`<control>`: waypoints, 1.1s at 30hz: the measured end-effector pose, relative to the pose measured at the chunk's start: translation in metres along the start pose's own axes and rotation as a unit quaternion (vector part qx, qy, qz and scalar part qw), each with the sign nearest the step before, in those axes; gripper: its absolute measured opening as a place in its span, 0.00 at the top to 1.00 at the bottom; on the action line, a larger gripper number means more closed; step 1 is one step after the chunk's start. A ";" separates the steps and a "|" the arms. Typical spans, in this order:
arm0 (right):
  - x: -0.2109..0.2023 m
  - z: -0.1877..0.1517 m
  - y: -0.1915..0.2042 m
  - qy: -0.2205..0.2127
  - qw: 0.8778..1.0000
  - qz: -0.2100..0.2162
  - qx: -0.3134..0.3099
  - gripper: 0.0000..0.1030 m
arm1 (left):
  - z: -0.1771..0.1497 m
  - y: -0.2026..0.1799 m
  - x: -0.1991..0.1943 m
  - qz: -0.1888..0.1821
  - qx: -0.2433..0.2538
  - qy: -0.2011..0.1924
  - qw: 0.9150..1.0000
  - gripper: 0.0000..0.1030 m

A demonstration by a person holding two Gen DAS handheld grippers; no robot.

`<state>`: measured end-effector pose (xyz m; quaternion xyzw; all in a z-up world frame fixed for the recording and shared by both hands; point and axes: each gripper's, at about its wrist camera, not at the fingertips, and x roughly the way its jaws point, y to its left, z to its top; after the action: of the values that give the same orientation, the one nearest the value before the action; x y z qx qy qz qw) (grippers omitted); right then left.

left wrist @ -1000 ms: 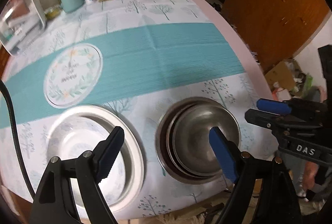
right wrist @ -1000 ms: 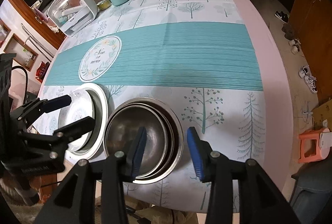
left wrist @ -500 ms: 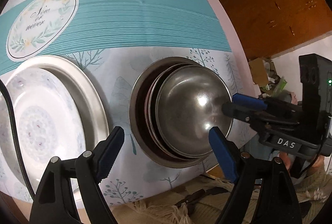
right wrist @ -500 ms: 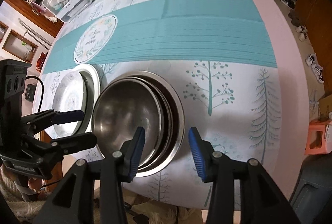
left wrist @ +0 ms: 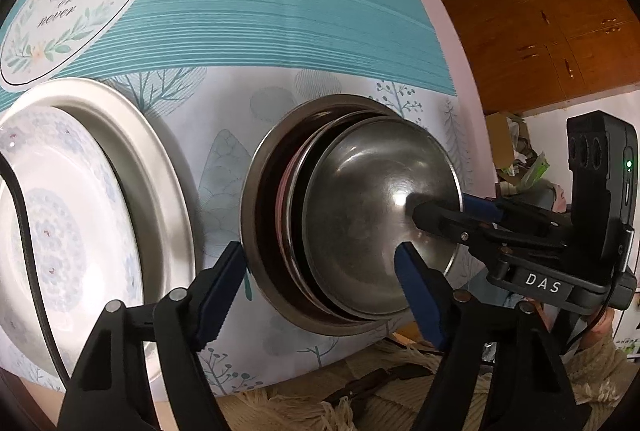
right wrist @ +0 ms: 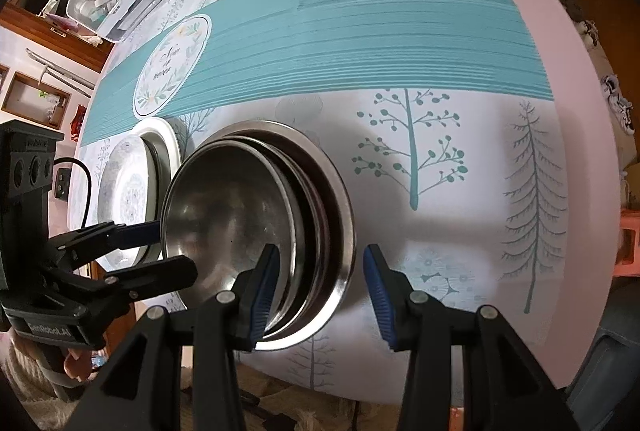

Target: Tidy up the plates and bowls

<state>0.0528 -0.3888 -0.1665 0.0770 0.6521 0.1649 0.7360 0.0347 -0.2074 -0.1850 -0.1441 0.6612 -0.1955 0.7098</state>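
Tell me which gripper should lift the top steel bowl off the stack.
Probably the right. The right gripper already brackets the top bowl's rim closely, one finger inside and one outside. The left gripper is open wider, spanning several nested rims.

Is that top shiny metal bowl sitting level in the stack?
Tipped. The top steel bowl leans off-centre inside the nested metal bowls, rim raised on one side.

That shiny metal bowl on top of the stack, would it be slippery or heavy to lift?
Probably slippery: the top bowl is polished steel with glare. Likely light: its rim looks thin. It sits tilted in the stack, so it may slide.
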 end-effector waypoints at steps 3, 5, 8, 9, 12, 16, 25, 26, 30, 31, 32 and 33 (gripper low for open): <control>0.004 0.001 -0.002 0.008 1.000 0.007 0.006 0.57 | 0.002 0.001 0.005 0.005 -0.008 0.006 1.000 0.39; 0.006 0.002 -0.002 0.014 1.000 0.009 0.007 0.57 | 0.002 0.004 0.006 0.007 -0.016 0.011 1.000 0.47; 0.010 0.003 0.000 0.022 1.000 0.004 0.005 0.59 | 0.001 0.006 0.009 0.007 -0.025 0.016 1.000 0.53; 0.010 0.003 0.000 0.023 1.000 0.006 0.004 0.64 | 0.000 0.007 0.011 0.007 -0.027 0.018 0.999 0.55; 0.011 0.003 0.002 0.026 1.000 -0.003 0.001 0.68 | -0.002 0.008 0.018 0.013 -0.031 0.031 0.999 0.60; 0.011 0.004 0.001 0.029 1.000 -0.005 0.002 0.69 | -0.002 0.006 0.021 0.016 -0.034 0.034 0.999 0.60; 0.007 0.002 0.002 0.033 0.999 -0.012 0.008 0.71 | -0.002 -0.005 0.026 0.026 -0.036 0.036 0.998 0.60; 0.005 0.002 0.002 0.031 0.999 -0.012 0.007 0.71 | -0.002 -0.006 0.026 0.026 -0.037 0.035 0.998 0.60; -0.002 0.003 0.007 0.025 1.000 -0.011 0.003 0.71 | -0.004 -0.009 0.016 0.027 -0.039 0.022 0.999 0.60; -0.005 0.003 0.010 0.022 1.000 -0.010 0.000 0.71 | -0.005 -0.010 0.013 0.028 -0.039 0.017 0.999 0.60; -0.008 0.003 0.012 0.020 1.000 -0.009 -0.003 0.71 | -0.006 -0.011 0.008 0.029 -0.040 0.011 0.999 0.60; -0.011 0.003 0.014 0.018 1.000 -0.007 -0.005 0.71 | -0.007 -0.011 0.004 0.030 -0.042 0.007 0.999 0.60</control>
<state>0.0529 -0.3792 -0.1517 0.0653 0.6652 0.1644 0.7254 0.0272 -0.2189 -0.1838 -0.1529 0.6776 -0.1470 0.7042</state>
